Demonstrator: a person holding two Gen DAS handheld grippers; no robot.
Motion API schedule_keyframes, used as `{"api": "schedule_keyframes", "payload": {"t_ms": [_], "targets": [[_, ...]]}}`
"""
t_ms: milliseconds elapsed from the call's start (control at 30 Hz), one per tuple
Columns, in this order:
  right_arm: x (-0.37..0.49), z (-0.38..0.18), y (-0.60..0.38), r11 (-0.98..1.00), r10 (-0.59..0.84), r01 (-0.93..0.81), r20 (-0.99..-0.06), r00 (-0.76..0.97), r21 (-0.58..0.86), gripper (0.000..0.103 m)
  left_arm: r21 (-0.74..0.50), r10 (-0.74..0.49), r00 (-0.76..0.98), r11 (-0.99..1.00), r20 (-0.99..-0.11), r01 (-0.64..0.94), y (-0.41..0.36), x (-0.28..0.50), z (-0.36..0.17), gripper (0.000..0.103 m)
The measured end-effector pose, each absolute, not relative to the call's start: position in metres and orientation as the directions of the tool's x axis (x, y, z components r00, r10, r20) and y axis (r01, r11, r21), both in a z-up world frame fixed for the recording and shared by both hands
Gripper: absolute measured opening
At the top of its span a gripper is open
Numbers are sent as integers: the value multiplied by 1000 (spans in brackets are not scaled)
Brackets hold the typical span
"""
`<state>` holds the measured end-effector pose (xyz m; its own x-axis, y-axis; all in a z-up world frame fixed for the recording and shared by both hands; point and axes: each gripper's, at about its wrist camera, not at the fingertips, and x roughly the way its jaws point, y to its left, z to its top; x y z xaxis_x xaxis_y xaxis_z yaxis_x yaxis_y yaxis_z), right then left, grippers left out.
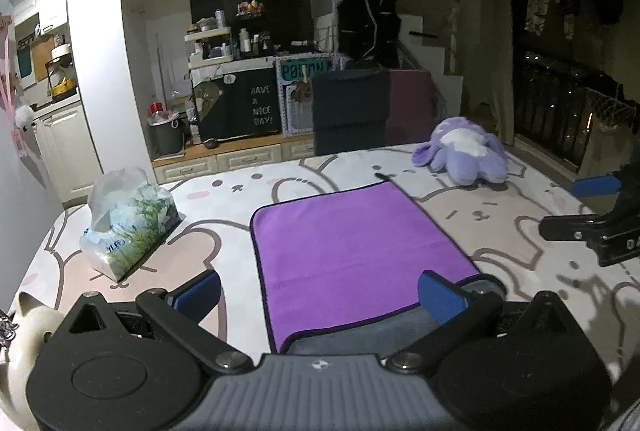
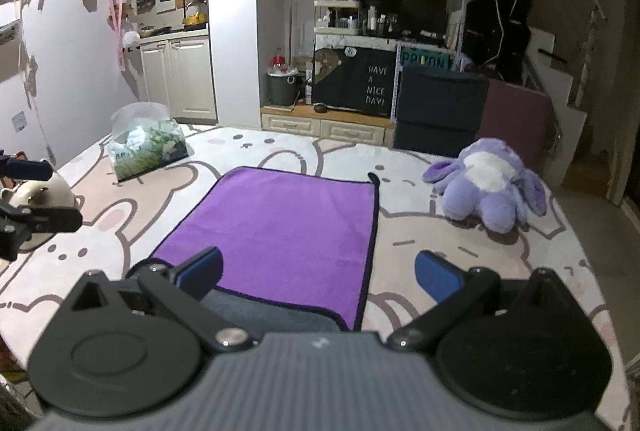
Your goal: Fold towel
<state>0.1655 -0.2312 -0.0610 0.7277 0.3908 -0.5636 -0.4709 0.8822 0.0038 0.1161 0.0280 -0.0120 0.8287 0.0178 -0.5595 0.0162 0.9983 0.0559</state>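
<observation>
A purple towel with a dark hem lies flat on the bunny-print surface; its near part shows a grey underside. It also shows in the right wrist view. My left gripper is open and empty, hovering over the towel's near left corner. My right gripper is open and empty over the towel's near right corner. The right gripper also shows at the right edge of the left wrist view; the left gripper shows at the left edge of the right wrist view.
A tissue pack in a plastic bag stands left of the towel. A purple plush toy lies at the far right. A beige pig-shaped figure sits at the left edge. Cabinets and a dark box stand beyond the far edge.
</observation>
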Motion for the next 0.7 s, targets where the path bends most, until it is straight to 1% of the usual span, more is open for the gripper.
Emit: {"api": "schedule_keyframes", "payload": {"t_ms": [300,433,533,600,700], "targets": [[198,-96,-228,889,376,-458,-578,724,4,103,23,-9,775,999,-632,30,48,153,-54,103],[213,-114,-229,886,377,-464,-610,697,18,103,-6,-54,748,998,-662,67,56,166,-73,103],[225,-127,-232,877,404,-476,-640,653,69,103,-39,-110,724,993,-681,115,60,174,-85,101],[229,-134,-234,878,412,-471,-644,645,90,103,-63,-143,702,988,-697,139,62,178,-92,97],[238,-145,-238,855,454,-502,-650,609,127,103,-95,-177,674,983,-717,157,66,184,-104,94]]}}
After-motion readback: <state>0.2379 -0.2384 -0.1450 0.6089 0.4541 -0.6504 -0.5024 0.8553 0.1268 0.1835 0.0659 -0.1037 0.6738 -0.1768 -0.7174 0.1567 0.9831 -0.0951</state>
